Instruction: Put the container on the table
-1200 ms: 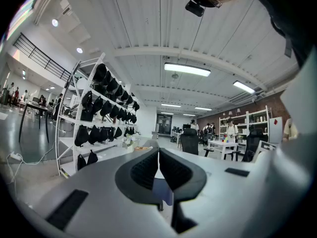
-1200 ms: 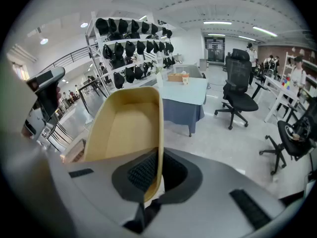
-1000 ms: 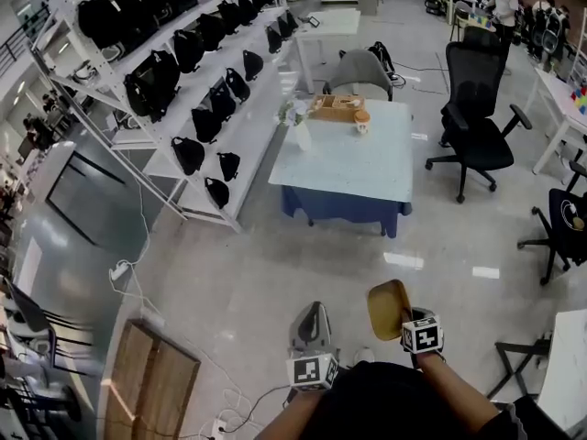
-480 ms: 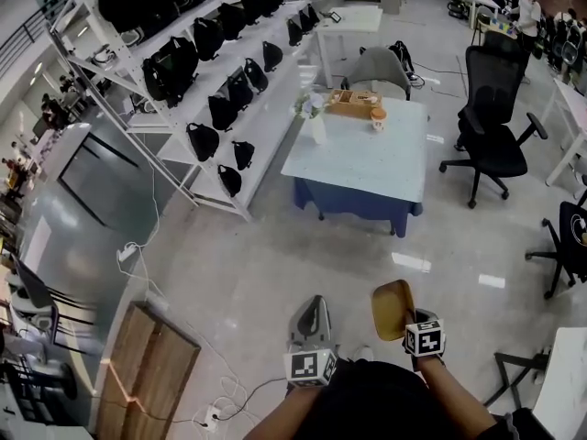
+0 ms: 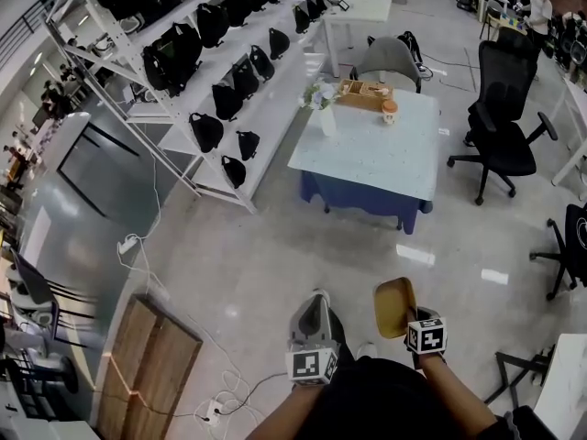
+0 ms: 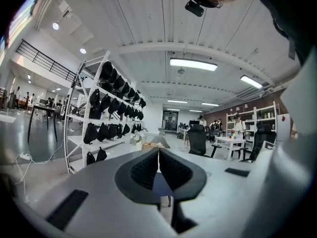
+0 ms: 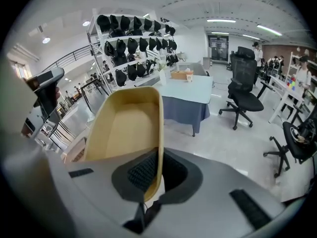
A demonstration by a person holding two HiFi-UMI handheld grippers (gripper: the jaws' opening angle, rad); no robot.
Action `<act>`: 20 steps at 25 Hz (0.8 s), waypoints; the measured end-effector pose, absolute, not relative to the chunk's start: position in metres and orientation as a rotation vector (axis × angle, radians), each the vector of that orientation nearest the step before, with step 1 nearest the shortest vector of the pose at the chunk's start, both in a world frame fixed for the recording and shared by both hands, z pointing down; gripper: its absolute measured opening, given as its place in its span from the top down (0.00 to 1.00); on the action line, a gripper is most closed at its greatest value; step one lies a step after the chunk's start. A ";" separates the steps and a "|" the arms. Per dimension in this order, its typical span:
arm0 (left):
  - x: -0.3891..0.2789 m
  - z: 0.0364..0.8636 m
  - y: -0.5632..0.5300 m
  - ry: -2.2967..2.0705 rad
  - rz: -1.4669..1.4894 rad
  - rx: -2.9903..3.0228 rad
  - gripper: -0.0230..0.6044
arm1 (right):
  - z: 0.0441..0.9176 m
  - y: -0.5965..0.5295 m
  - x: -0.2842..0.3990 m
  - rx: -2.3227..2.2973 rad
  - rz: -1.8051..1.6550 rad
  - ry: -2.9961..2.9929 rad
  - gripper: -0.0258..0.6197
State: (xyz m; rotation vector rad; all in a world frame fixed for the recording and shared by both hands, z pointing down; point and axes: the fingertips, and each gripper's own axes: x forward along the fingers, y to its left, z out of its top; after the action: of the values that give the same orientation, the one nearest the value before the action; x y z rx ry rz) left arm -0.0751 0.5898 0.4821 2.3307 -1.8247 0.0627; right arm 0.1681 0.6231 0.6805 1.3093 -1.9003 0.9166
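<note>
Pinching container (image 7: 124,125) rim (right hand-held gripper (image 7: 158,158))

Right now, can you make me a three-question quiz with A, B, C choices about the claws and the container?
1. Where is the container?
A. On the table
B. In the right claw
C. Under the table

2. What colour is the container?
A. Tan
B. Red
C. Green

3. How is the left claw?
A. Wide open
B. Shut on the container
C. Shut with nothing in it

Answers: B, the right claw pinches the container's wall and the table stands far ahead across the floor; A, its inside and rim look tan; C, the left claw's jaws meet with nothing between them.
</note>
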 end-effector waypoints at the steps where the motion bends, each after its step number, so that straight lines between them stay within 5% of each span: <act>1: -0.080 0.485 0.585 -1.825 0.064 2.322 0.94 | 0.680 0.618 0.165 1.301 0.915 -1.901 0.96; 20: -0.193 0.501 0.377 -1.741 0.004 2.298 0.94 | 0.669 0.399 0.082 1.360 0.916 -1.813 0.96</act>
State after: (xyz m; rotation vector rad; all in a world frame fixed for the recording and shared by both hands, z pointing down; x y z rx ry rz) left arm -0.1928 0.3770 0.5008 2.2982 -1.7408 0.0037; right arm 0.0819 0.3986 0.6693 1.3601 -1.8128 0.9162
